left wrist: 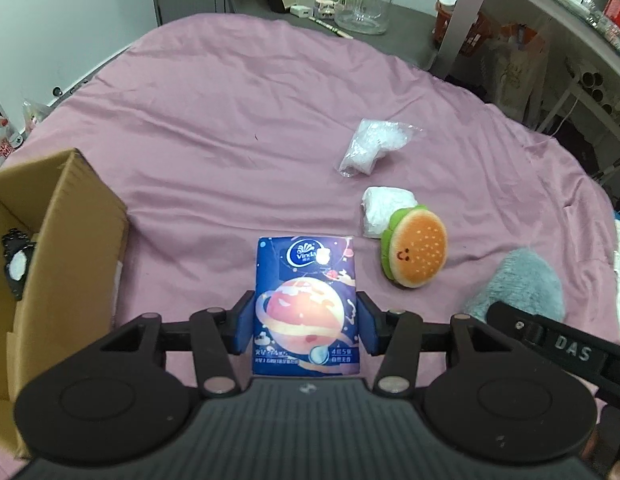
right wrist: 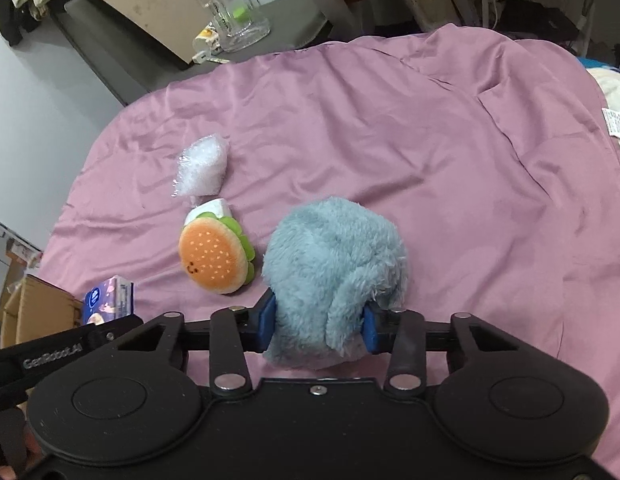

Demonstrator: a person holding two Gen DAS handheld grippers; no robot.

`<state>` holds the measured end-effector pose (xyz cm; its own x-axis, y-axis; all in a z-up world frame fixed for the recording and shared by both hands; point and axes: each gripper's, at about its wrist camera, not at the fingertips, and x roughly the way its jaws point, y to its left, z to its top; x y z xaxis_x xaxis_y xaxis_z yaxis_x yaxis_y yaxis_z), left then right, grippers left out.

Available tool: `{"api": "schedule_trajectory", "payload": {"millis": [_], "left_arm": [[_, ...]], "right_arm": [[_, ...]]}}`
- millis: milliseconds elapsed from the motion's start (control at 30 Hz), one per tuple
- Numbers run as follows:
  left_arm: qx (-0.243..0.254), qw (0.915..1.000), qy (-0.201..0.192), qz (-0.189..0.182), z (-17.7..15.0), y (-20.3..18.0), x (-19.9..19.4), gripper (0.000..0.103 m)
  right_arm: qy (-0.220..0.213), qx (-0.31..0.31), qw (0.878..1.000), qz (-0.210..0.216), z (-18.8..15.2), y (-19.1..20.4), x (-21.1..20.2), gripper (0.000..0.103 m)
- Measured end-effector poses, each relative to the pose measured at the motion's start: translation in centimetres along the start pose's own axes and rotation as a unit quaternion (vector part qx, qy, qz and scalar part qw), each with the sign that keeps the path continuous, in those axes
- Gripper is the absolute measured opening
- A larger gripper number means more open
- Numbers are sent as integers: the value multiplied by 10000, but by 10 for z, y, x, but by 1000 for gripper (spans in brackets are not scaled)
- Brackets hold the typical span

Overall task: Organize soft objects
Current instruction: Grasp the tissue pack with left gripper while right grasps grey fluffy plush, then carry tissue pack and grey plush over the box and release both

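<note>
Pink sheet holds toys; left gripper squeezes the "Vinda" tissue pack, right gripper squeezes the blue fluffy toy, cardboard box at lower left

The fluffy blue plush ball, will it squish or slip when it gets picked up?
The fluffy blue plush ball probably squishes: its fur bulges around the right hand-held gripper pinching it. It likely stays put, since fuzzy fabric grips. It looks light for its size.
</note>
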<state>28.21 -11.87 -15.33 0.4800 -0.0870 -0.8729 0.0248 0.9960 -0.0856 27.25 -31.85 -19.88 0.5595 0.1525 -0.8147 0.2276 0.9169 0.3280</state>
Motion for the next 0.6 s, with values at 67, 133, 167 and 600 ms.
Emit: {"api": "schedule_trajectory", "payload": {"millis": [67,133,167,600], "left_arm": [[34,10000,-84,5,-2,1,-14,51],[87,9998,-186,10,-5,4,-27,51],[96,9997,-226,14,-6,6,-33,51],[-146,9984,-530,111,-20,57,-84,51]], "right_arm": [[-69,-39,10000,57,-2,3,-6,40],[-160,-86,9997,170,-3,6,-13,39],[-217,-129,9994,233,-5,9,-17,39],[-469,-433,9968,489,-17,42,-54,39]]}}
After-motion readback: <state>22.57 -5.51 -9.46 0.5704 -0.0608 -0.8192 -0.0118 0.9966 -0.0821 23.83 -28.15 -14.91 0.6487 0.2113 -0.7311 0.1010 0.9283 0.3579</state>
